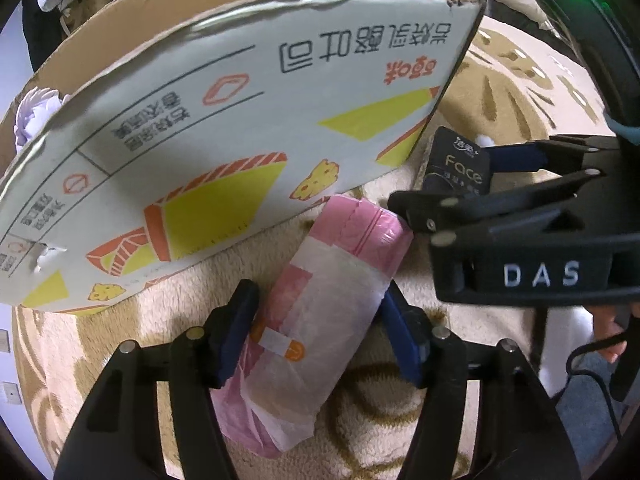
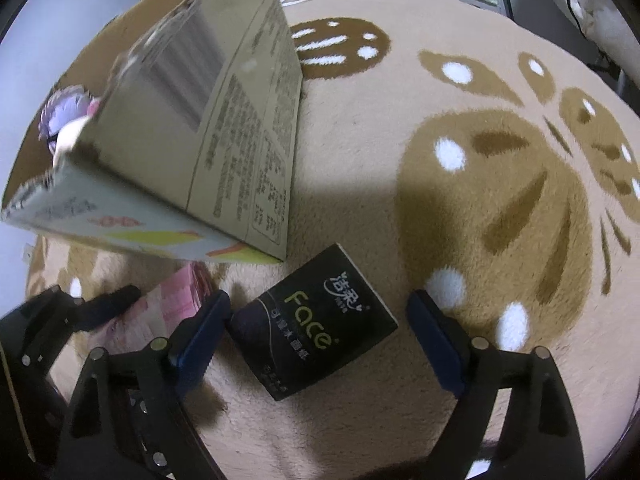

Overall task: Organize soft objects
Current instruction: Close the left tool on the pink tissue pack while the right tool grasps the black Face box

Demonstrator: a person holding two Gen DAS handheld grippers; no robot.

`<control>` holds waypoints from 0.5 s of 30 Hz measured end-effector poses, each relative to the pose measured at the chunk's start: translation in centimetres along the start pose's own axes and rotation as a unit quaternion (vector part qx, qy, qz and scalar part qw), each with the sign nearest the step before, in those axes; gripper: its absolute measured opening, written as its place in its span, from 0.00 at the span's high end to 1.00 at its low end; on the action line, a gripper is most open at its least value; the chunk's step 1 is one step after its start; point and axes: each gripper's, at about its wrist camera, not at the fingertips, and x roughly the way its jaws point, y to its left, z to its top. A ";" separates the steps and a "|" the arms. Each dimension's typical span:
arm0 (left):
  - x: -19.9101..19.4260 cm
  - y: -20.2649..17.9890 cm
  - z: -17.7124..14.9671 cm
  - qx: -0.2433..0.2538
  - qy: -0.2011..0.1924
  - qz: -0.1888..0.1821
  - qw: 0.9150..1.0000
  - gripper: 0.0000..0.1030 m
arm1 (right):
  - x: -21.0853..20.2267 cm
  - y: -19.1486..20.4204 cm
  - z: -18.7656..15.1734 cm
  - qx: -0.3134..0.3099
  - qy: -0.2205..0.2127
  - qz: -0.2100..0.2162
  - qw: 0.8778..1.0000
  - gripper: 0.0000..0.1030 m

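While the left gripper (image 1: 316, 340) is clamping its pads on the pink roll (image 1: 320, 300), the right gripper (image 2: 316, 336) is straddling the black pack (image 2: 314, 320) with jaws open — pads not touching. Both are lying on the rug (image 2: 460, 208) beside the box (image 1: 224, 136). Roll's long axis is running diagonally toward the box; grip mid-length, lift evenly — soft wrap may sag.
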 end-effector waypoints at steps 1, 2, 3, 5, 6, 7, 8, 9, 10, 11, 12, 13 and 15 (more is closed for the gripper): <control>0.0 0.0 0.0 -0.001 -0.001 0.002 1.000 0.36 | 0.0 0.1 -0.1 -0.004 0.000 -0.005 1.000 0.11; 0.1 0.1 0.0 -0.004 -0.001 0.004 1.000 0.34 | 0.0 0.2 -0.2 -0.007 0.001 -0.010 1.000 0.16; 0.1 0.1 0.1 -0.007 -0.002 0.002 1.000 0.34 | 0.0 0.4 -0.3 -0.010 0.001 -0.018 1.000 0.18; 0.3 -0.1 0.1 -0.013 -0.007 -0.003 1.000 0.36 | -0.1 0.3 -0.5 -0.009 0.000 -0.016 1.000 0.20; 0.2 0.0 0.0 -0.013 -0.010 -0.004 1.000 0.37 | -0.2 0.2 -0.6 -0.006 -0.002 -0.013 1.000 0.20; -0.1 0.5 -0.4 -0.013 -0.012 -0.003 1.000 0.39 | -0.3 0.1 -0.7 -0.003 -0.004 -0.010 1.000 0.21; -0.4 0.6 -0.5 -0.012 -0.013 -0.001 1.000 0.42 | -0.5 0.0 -0.7 0.000 -0.008 -0.008 1.000 0.21; -0.6 0.6 -0.5 -0.012 -0.013 0.000 1.000 0.43 | -0.7 -0.1 -0.8 0.003 -0.011 -0.005 1.000 0.21; -0.6 0.5 -0.5 -0.012 -0.013 0.001 1.000 0.45 | -0.9 -0.2 -1.0 0.007 -0.016 0.000 1.000 0.21; -0.8 0.6 -0.6 -0.014 -0.014 0.001 1.000 0.48 | -1.1 -0.8 -0.9 0.009 -0.017 0.004 1.000 0.21; -1.0 0.6 -0.7 -0.016 -0.015 0.002 1.000 0.49 | -1.3 -0.8 -1.0 0.012 -0.019 0.010 1.000 0.21; -1.2 0.5 -0.8 -0.017 -0.015 0.002 1.000 0.52 | -1.5 -0.8 -1.2 0.013 -0.020 0.015 1.000 0.21; -1.4 0.5 -1.0 -0.017 -0.015 -0.001 1.000 0.56 | -1.8 -0.7 -1.5 0.012 -0.023 0.014 1.000 0.21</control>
